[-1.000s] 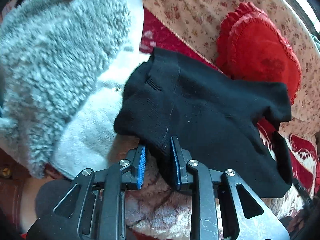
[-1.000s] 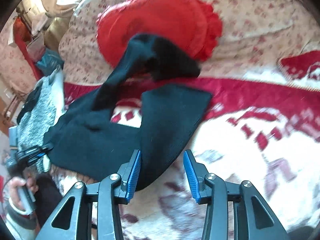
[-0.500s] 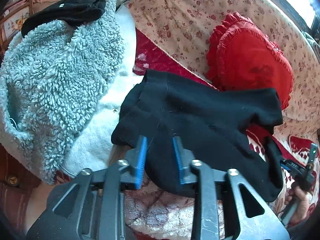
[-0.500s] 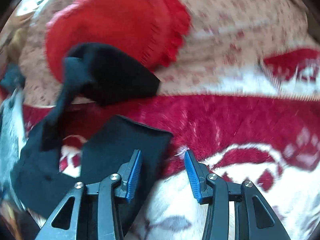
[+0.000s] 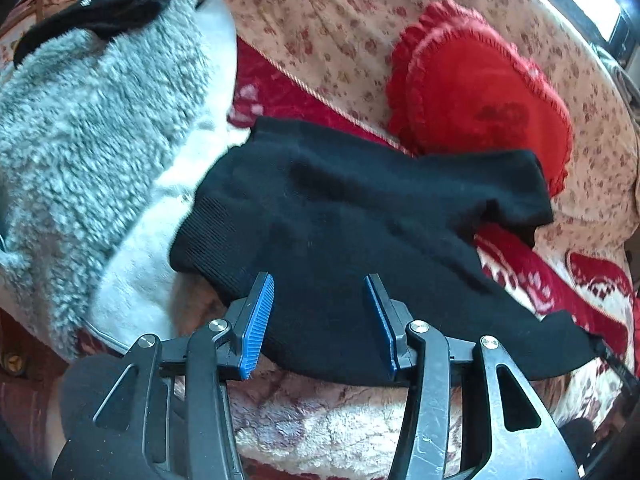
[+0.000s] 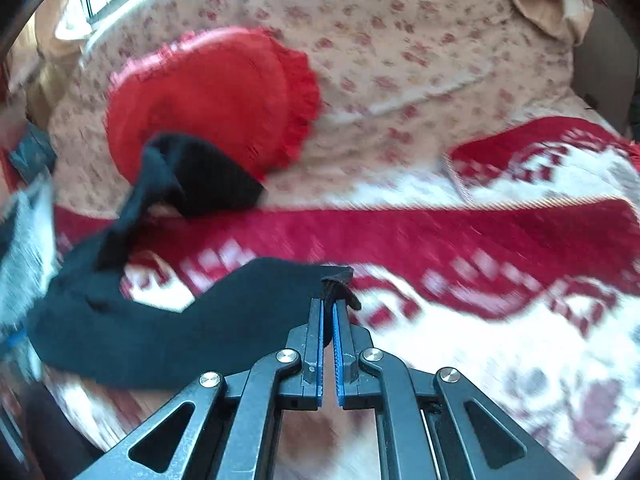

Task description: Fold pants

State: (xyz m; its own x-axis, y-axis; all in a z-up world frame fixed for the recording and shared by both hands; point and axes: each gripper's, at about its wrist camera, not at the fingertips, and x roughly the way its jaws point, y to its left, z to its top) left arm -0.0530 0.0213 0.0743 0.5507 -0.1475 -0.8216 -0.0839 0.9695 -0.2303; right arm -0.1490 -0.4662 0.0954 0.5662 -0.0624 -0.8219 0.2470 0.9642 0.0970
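Observation:
Black pants (image 5: 360, 208) lie spread on a red and white blanket (image 5: 560, 280). In the left wrist view my left gripper (image 5: 320, 312) is open, its blue pads on either side of the waist end, just above the cloth. One leg reaches up against the red cushion (image 5: 480, 92). In the right wrist view my right gripper (image 6: 328, 312) is shut on the hem of the nearer leg of the pants (image 6: 192, 320). The other leg (image 6: 200, 172) rests on the cushion (image 6: 212, 96).
A grey fleece garment (image 5: 88, 120) with a white lining lies left of the pants, a black item (image 5: 100, 12) on top of it. A floral sofa back (image 6: 400, 40) stands behind the blanket (image 6: 480, 232).
My left gripper has opened and let go of the waist edge. My right gripper has moved to the leg hem and shut on it.

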